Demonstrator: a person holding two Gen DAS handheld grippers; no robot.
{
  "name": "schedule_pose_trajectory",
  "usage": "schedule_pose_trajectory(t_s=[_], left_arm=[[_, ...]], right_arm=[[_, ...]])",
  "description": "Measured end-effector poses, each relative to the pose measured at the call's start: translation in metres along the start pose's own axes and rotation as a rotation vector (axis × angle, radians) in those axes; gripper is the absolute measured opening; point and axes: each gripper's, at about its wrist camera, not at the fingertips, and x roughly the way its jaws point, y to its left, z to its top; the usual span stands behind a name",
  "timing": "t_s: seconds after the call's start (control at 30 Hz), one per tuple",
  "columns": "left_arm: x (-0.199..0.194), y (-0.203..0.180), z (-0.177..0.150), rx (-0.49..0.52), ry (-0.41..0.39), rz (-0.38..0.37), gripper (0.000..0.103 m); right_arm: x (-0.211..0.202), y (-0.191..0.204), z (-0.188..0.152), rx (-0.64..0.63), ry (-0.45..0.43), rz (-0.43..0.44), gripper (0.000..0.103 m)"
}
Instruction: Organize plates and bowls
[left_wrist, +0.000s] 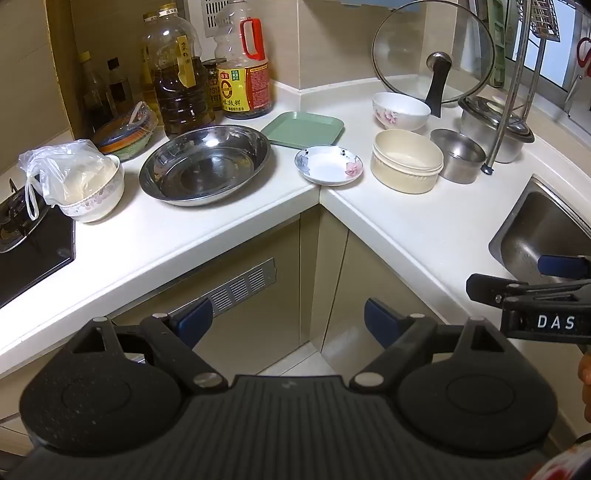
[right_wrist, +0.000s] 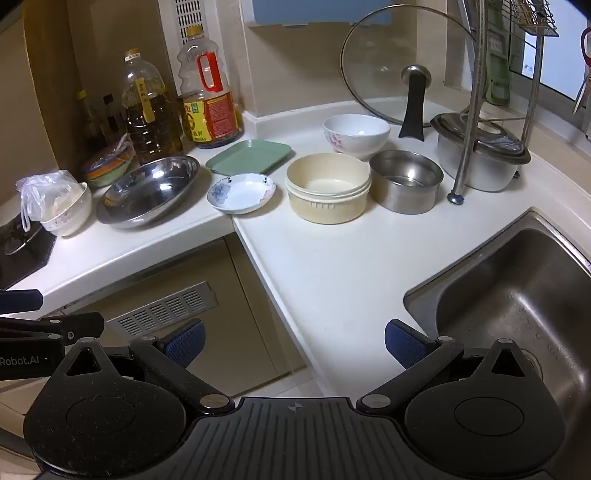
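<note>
On the white corner counter (left_wrist: 406, 221) stand a wide steel dish (left_wrist: 205, 164), a green square plate (left_wrist: 303, 129), a small flowered saucer (left_wrist: 328, 164), a cream bowl (left_wrist: 406, 160), a white flowered bowl (left_wrist: 400, 110) and a steel cup (left_wrist: 458, 155). The right wrist view shows the same steel dish (right_wrist: 147, 190), green plate (right_wrist: 248, 157), saucer (right_wrist: 241, 192), cream bowl (right_wrist: 328, 188), flowered bowl (right_wrist: 356, 136) and steel cup (right_wrist: 405, 181). My left gripper (left_wrist: 288, 325) and right gripper (right_wrist: 293, 345) hang open and empty, well short of the dishes, in front of the counter edge.
Oil and sauce bottles (left_wrist: 243, 74) line the back left. A bowl with a plastic bag (left_wrist: 92, 184) sits by the black hob (left_wrist: 29, 251). A glass lid (left_wrist: 432, 55) leans at the back, a lidded steel pot (right_wrist: 480, 155) and rack leg (right_wrist: 469, 122) beside it. The sink (right_wrist: 517, 295) lies right.
</note>
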Motion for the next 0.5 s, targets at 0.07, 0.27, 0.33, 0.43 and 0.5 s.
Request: schedule_pose_trajectory(t_s=[0.07, 0.27, 0.33, 0.43, 0.5], left_arm=[[0.0000, 0.0000, -0.0001, 0.001, 0.001, -0.001, 0.088], [0.0000, 0.0000, 0.0002, 0.002, -0.002, 0.000, 0.088], [0.0006, 0.0002, 0.0003, 0.002, -0.002, 0.001, 0.088], [0.0003, 0.0001, 0.0006, 0.002, -0.001, 0.000, 0.088], [0.0002, 0.0001, 0.0003, 0.002, -0.002, -0.001, 0.088]], right_arm=[[0.0000, -0.0002, 0.0001, 0.000, 0.001, -0.001, 0.103], [-0.0006, 0.0003, 0.0005, -0.004, 0.003, 0.001, 0.103], [-0.0001, -0.0013, 0.0005, 0.002, 0.001, -0.001, 0.103], [-0.0002, -0.0009, 0.0007, 0.002, 0.002, -0.001, 0.103], [-0.0004, -0.0004, 0.0009, 0.002, 0.001, 0.000, 0.103]])
